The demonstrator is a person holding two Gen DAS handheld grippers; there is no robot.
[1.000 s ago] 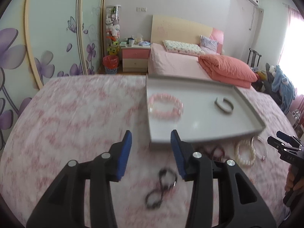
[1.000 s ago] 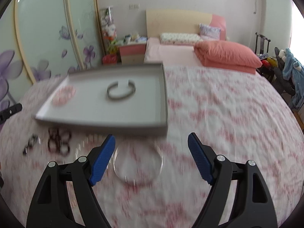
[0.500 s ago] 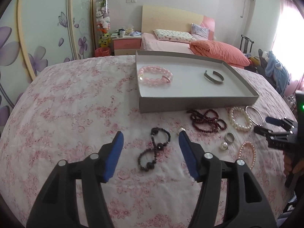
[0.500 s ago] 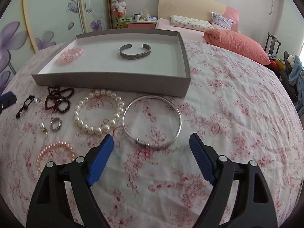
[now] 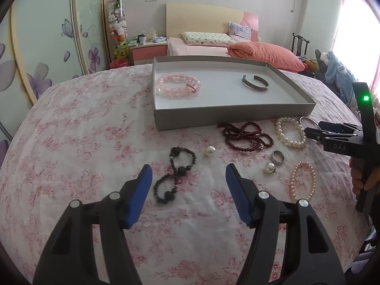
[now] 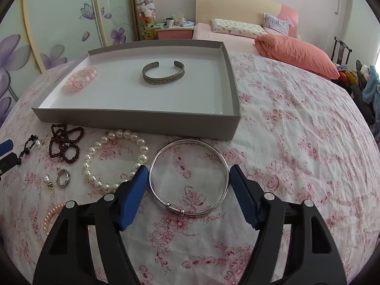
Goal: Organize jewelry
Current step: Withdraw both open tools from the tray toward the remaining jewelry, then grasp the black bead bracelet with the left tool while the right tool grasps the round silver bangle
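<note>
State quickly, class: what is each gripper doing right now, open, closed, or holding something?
Left gripper: open, holding nothing, above the black bead bracelet.
Right gripper: open, holding nothing, fingers either side of the silver bangle.

Lighting: soft, even daylight; overexposed bright window (image 5: 356, 38) at right edge, left view. Shadows: faint, under shallow grey cardboard tray (image 6: 133, 118). Focus: both views sharp, no motion blur. Distortion: strong fisheye curvature, dark vignetted corners

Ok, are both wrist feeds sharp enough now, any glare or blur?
Left wrist view: sharp on the black bead bracelet, window blown out at right, fisheye bending at edges. Right wrist view: silver bangle crisp, soft even light, no glare.
</note>
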